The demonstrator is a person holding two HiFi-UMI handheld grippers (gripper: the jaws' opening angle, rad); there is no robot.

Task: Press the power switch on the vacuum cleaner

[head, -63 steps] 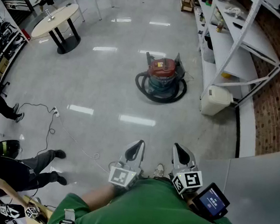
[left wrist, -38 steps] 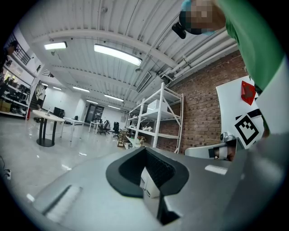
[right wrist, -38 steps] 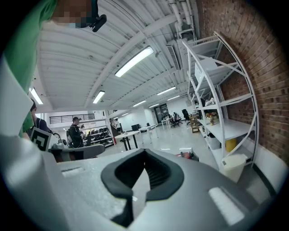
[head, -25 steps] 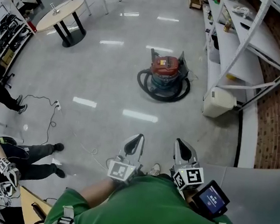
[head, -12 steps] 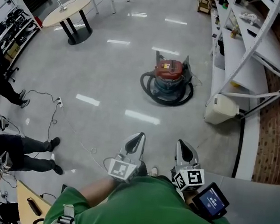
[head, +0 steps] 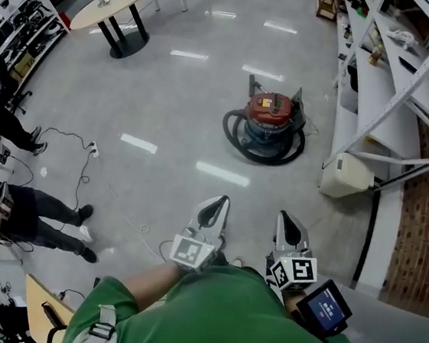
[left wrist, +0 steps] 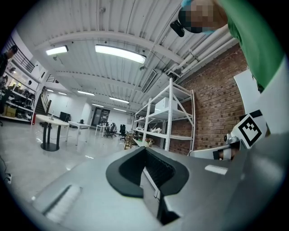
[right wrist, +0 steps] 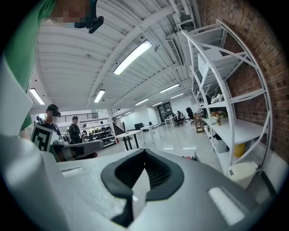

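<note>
Well ahead of both tools, on the floor, stands the vacuum cleaner, its hose coiled round the base. The left tool and right tool sit close to the body, each with jaws together on nothing. The step looks like the approach: close in, find the switch, too small to see from here, then press squarely with one closed tip.

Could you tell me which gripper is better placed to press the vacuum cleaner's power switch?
Right, marginally: the vacuum cleaner stands far ahead, slightly nearer the right gripper than the left gripper; both are shut, empty.
</note>
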